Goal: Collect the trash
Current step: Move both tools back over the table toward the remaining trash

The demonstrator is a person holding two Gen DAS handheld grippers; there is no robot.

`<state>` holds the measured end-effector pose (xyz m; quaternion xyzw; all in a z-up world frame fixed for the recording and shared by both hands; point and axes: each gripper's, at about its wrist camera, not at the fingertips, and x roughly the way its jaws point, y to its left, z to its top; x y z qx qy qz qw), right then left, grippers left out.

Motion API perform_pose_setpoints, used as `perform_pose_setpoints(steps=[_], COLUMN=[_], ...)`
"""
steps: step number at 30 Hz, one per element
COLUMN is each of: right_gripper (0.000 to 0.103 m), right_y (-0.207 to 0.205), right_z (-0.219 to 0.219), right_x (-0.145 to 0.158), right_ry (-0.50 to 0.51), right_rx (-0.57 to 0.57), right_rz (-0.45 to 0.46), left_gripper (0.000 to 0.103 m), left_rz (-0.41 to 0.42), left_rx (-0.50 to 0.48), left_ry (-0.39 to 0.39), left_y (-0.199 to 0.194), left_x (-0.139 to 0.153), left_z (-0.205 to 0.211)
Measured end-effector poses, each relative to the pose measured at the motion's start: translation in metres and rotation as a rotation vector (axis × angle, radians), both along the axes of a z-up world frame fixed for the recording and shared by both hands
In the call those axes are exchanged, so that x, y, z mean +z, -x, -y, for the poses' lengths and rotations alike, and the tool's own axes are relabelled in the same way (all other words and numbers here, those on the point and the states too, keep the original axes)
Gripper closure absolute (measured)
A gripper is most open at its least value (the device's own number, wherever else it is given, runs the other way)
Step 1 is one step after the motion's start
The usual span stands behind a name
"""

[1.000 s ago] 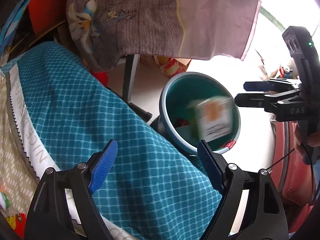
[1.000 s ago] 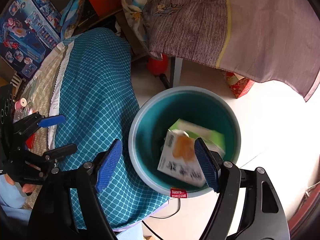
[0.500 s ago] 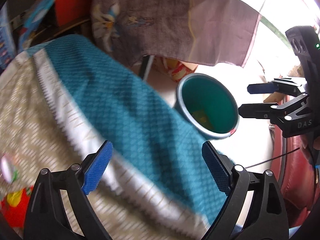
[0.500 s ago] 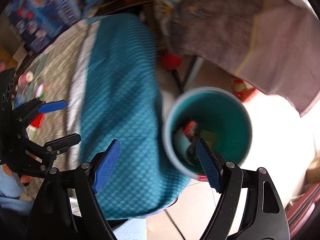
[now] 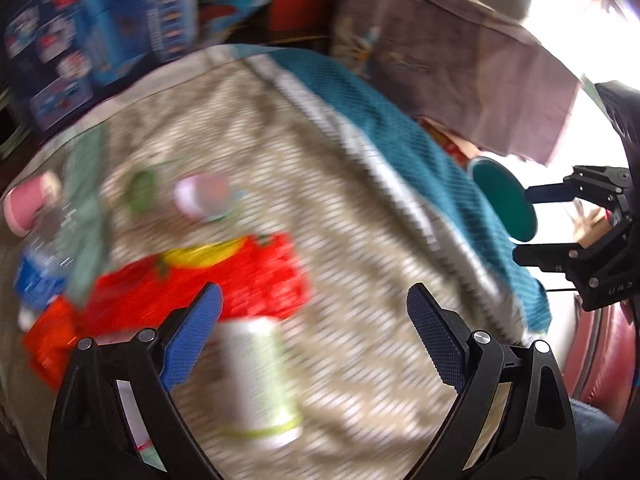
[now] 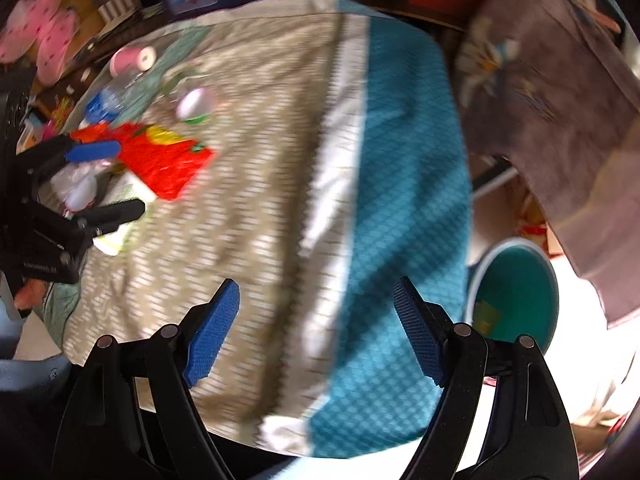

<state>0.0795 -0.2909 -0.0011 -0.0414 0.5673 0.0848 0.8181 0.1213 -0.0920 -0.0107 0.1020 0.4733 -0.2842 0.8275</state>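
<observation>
My left gripper is open and empty above a table under a beige and teal cloth. Just ahead of it lie a white and green carton and a red snack wrapper. My right gripper is open and empty over the cloth's near edge. The teal trash bucket stands on the floor at its right, with trash inside. It also shows far right in the left wrist view. The wrapper and carton lie by the left gripper in the right wrist view. Both views are blurred.
A pink tape roll, a plastic bottle with a blue label and a round pink and green thing lie further back on the table. Toy boxes stand behind. A grey cloth hangs above the bucket.
A carton fell from my right gripper into the bucket. Both grippers then swung left, from over the bucket to over the table. The left one now faces the trash there.
</observation>
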Motion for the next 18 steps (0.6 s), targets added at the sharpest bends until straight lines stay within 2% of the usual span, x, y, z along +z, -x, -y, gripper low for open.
perform_pose_setpoints(steps=[12, 18], right_gripper=[0.027, 0.027], right_y=[-0.036, -0.072], right_z=[-0.149, -0.202], right_x=[-0.006, -0.024], right_ry=[0.06, 0.102], right_rx=[0.219, 0.3], right_rz=[-0.049, -0.091], left_gripper=[0.009, 0.009], left_rz=[0.038, 0.061], left_rx=[0.191, 0.222], left_ry=[-0.027, -0.069], left_y=[-0.024, -0.05], left_x=[0.005, 0.007], left_z=[-0.159, -0.211])
